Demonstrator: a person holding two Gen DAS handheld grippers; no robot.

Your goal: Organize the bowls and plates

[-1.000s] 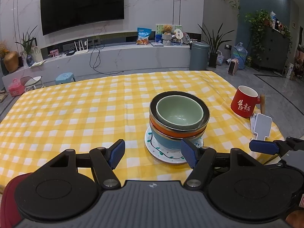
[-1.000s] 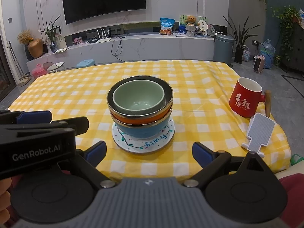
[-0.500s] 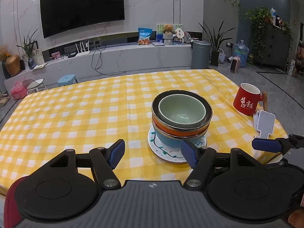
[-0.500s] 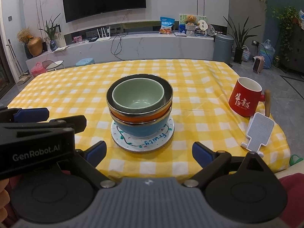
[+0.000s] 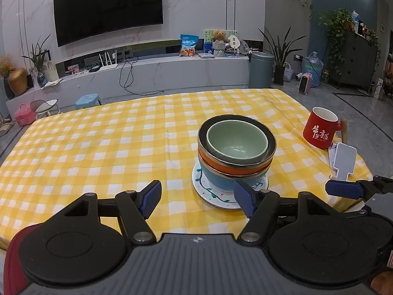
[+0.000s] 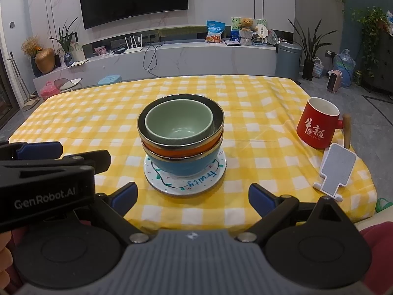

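Bowl stack: three nested bowls on a plate, on the yellow checked tablecloth (image 5: 98, 147) near its front edge
Green bowl (image 5: 237, 140): topmost, upright, sits inside the orange one
Orange bowl (image 6: 181, 150): middle, dark interior with a metal rim, nested in the blue one
Blue bowl (image 6: 183, 166): lowest, stands on the plate
Plate (image 6: 186, 184): white, leaf-vine border, lettering "fruity", flat under the stack
Left gripper (image 5: 197, 200): jaws spread wide, holding nothing; hovers at the front of the stack, its right pad overlapping the plate's near rim in the left wrist view, contact not clear
Right gripper (image 6: 192, 198): jaws spread wide, empty; just in front of the stack, apart from the plate
Red mug (image 6: 318, 126): right of the stack, well apart, upright, white lettering, wooden handle
White phone stand (image 6: 337, 170): right of the stack, just in front of the mug
Television (image 5: 108, 8): on the wall far behind the stack
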